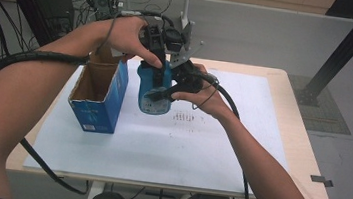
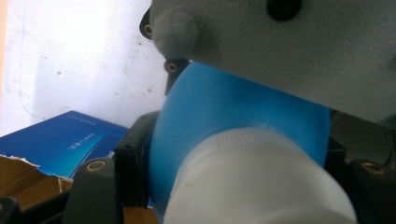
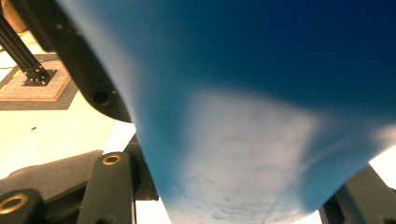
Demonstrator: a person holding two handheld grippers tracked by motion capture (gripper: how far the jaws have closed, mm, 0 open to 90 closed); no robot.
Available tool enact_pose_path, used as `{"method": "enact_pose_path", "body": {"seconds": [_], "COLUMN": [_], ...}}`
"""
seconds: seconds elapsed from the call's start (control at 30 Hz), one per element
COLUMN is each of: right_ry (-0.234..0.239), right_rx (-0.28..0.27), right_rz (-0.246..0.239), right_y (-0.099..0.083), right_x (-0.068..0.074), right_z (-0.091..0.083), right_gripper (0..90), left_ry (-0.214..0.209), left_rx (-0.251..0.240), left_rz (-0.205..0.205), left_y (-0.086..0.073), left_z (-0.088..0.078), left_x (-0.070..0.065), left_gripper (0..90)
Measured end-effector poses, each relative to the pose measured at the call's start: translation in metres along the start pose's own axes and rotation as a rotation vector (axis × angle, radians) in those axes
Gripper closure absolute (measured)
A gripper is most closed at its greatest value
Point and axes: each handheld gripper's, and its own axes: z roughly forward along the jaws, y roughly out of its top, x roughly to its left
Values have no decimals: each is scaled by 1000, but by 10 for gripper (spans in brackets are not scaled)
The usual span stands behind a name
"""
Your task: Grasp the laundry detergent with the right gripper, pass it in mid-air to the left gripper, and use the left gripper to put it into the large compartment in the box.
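One blue bottle [image 1: 154,93], apparently upright.

both forearms entering from the bottom of the high view and converging just above the frame's centre. left forearm crossing diagonally from the lower left, bare, wrist bent, left hand [image 1: 129,36] wrapped over the top of the left gripper [image 1: 158,57], pointing it downward, jaws clamped. right forearm rising from the lower right, dark sleeve at the bottom edge, right hand [image 1: 204,98] cupping the right gripper [image 1: 165,94] from below, aiming it toward the left of the frame, jaws pressed tight too. cables trailing along both arms toward the lower edge.
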Motion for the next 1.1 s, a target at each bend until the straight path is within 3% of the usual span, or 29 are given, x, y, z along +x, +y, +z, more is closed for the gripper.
{"method": "enact_pose_path", "body": {"seconds": [1.1], "right_ry": [6], "right_rx": [-18], "right_rz": [8], "right_y": [-5], "right_x": [0], "right_z": [0], "right_gripper": [415], "left_ry": [-1], "left_rx": [3], "left_rz": [-10], "left_y": [1], "left_z": [1], "left_x": [-1], "left_gripper": [348]}}
